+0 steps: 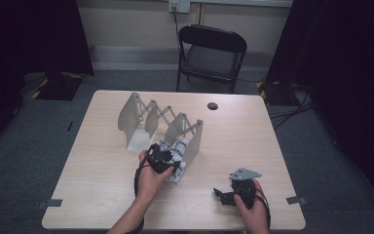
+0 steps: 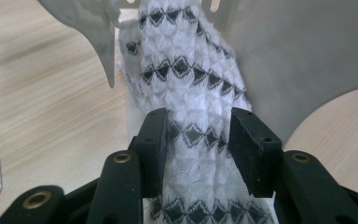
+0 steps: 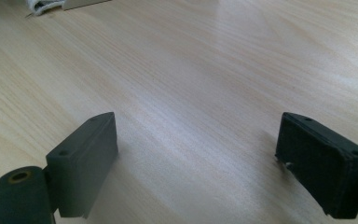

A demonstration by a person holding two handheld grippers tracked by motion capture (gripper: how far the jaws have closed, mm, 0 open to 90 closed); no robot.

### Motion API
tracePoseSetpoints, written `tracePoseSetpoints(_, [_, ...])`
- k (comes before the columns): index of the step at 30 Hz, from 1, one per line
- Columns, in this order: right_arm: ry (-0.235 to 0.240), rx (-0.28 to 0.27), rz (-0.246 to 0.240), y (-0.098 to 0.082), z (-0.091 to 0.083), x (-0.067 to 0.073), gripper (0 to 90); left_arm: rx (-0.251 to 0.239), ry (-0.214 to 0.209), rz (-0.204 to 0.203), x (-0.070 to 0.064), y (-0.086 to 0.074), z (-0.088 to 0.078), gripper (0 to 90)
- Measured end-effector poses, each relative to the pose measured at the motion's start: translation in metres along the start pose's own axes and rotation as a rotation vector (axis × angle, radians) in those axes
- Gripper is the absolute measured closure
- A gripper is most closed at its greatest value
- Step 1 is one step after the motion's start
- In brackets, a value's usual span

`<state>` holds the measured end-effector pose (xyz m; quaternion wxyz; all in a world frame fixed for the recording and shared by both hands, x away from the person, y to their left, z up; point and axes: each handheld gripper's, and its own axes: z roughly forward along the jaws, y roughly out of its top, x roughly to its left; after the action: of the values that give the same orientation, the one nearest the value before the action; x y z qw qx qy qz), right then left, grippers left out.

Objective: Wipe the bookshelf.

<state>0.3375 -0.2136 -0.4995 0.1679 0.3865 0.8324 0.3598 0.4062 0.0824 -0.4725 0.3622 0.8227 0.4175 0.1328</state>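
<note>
My left gripper's (image 2: 198,144) fingers (image 2: 151,140) stand a moderate way apart with the white knitted cloth (image 2: 186,88) running between them. The left pad touches the fabric's edge, while the right pad looks to stand just off it, so I read the cloth as loose between the jaws and not clamped. That cloth, patterned with rows of black diamonds, lies in the near slot of the grey folding rack (image 1: 160,124), stretching away from my jaws between two of the rack's upright plates. From the high view I see my left gripper (image 1: 161,158) at the near right end of the rack, just in front of its last plate, with the cloth (image 1: 181,148) showing pale inside that last compartment.

My right gripper's (image 3: 196,163) fingers are spread wide with nothing between them, just bare wood of the table (image 3: 205,70). In the high view my right gripper (image 1: 233,190) sits near the near right edge of the table (image 1: 97,165), well apart from the rack, jaws pointing left and low over the surface.

The rack stands slantwise across the middle of the table, running from far left to near right. A black folding chair (image 1: 212,56) stands beyond the far edge.
</note>
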Motion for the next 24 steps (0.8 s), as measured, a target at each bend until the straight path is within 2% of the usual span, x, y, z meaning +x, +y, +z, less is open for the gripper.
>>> tracePoseSetpoints(3, [0.000,0.000,0.000,0.000,0.000,0.000,12.0,-0.002,0.005,-0.009,0.000,-0.003,0.004,57.2])
tracePoseSetpoints(9, [0.000,0.000,0.001,0.000,0.000,0.000,12.0,0.006,0.013,0.012,0.000,-0.005,0.010,52.7])
tracePoseSetpoints(12, [0.000,0.000,0.000,0.000,0.000,0.000,12.0,0.002,0.012,0.023,0.000,-0.007,0.012,53.3])
tracePoseSetpoints(14, [-0.001,0.000,0.000,0.000,0.000,0.000,12.0,0.009,0.010,0.050,0.000,-0.007,0.011,57.1])
tracePoseSetpoints(18, [-0.001,0.000,0.000,0.000,0.000,0.000,12.0,-0.007,-0.018,0.060,0.001,-0.010,0.010,67.5])
tracePoseSetpoints(19, [-0.001,0.000,0.000,0.000,0.000,0.000,12.0,-0.016,-0.022,0.037,0.000,-0.011,0.010,69.1])
tracePoseSetpoints(21, [-0.001,-0.001,0.000,0.000,0.000,0.000,12.0,-0.013,-0.021,0.044,-0.001,-0.012,0.009,71.5])
tracePoseSetpoints(24, [-0.001,0.000,0.000,0.000,0.000,0.000,12.0,0.003,-0.026,0.018,-0.001,-0.010,0.008,74.0])
